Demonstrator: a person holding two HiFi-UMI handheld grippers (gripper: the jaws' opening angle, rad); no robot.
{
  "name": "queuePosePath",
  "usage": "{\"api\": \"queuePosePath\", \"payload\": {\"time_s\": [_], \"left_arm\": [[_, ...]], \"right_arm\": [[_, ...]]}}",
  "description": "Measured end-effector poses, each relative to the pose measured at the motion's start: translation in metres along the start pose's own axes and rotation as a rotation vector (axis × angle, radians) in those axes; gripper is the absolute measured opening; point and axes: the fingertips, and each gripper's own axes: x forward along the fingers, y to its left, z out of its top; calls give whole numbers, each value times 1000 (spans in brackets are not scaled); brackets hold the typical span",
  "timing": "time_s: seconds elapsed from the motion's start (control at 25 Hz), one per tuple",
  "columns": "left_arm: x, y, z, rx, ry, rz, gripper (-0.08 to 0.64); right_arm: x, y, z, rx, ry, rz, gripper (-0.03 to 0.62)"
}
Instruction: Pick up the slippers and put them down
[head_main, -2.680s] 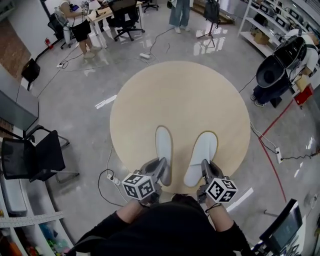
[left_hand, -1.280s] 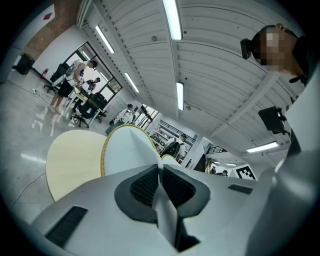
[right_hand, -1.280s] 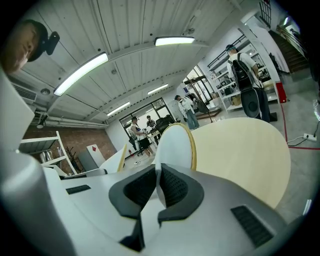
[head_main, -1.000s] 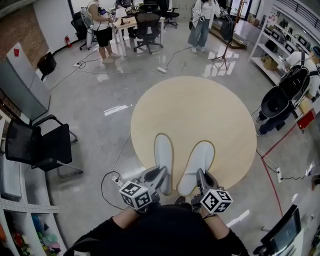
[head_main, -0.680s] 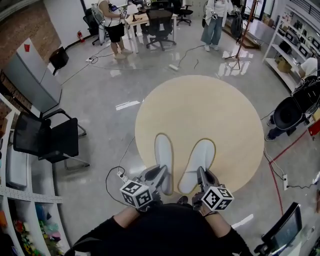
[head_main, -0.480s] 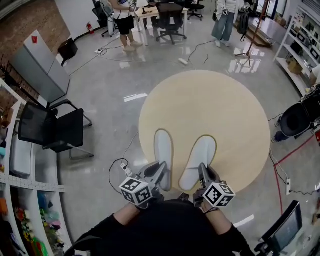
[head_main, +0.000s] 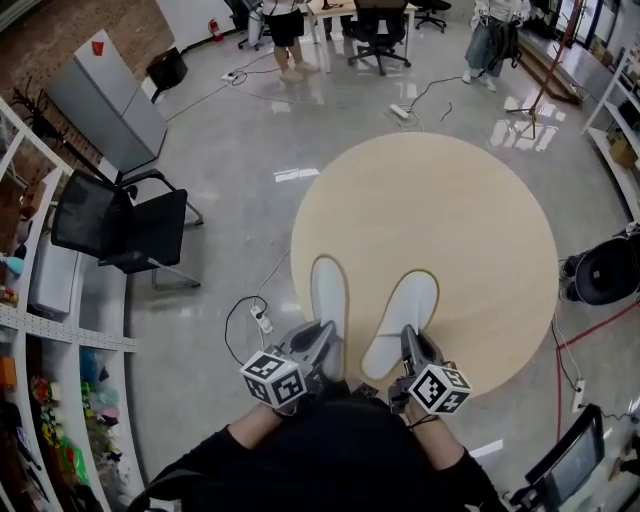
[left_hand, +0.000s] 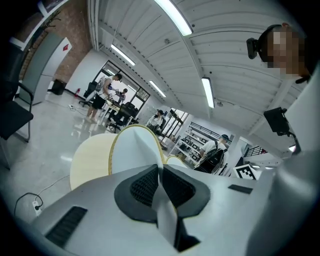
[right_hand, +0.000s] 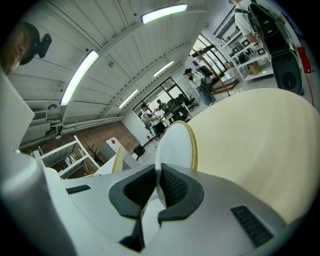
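Two thin pinches only: left gripper (head_main: 322, 342) clamped on the heel edge of the flat white, yellow-rimmed left slipper (head_main: 327, 298), right gripper (head_main: 410, 346) likewise on the matching right slipper (head_main: 404, 316). Both over the near part of the round beige table (head_main: 450, 200); contact with it impossible to tell. Risks: slipping from so shallow a grip; toes drooping and snagging the tabletop; landing half off the near rim.

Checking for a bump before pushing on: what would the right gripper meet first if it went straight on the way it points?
The right gripper is shut on the heel of the right slipper, so only that slipper lies ahead; past its toe, probably the round table, though depth is unclear.
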Motion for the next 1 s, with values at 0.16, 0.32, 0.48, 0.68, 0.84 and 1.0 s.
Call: {"api": "queuePosePath", "payload": {"time_s": [0.16,0.32,0.48,0.68,0.84,1.0], "left_arm": [[8,15,5,-11,13,10,30],[29,29,8,-8,42,-28,29],[59,51,21,0,90,-86,29],[97,90,44,-19,150,-139,30],[132,129,62,-25,211,-162,30],[161,180,85,-38,239,-159,29]], "right_arm": [[17,0,0,3,15,-7,31],[33,-9,4,10,-3,-48,31],[58,-18,15,27,-41,-114,31],[97,-22,25,50,-63,-204,31],[133,-20,33,62,-57,-271,31],[180,-9,38,44,-34,-306,31]]}}
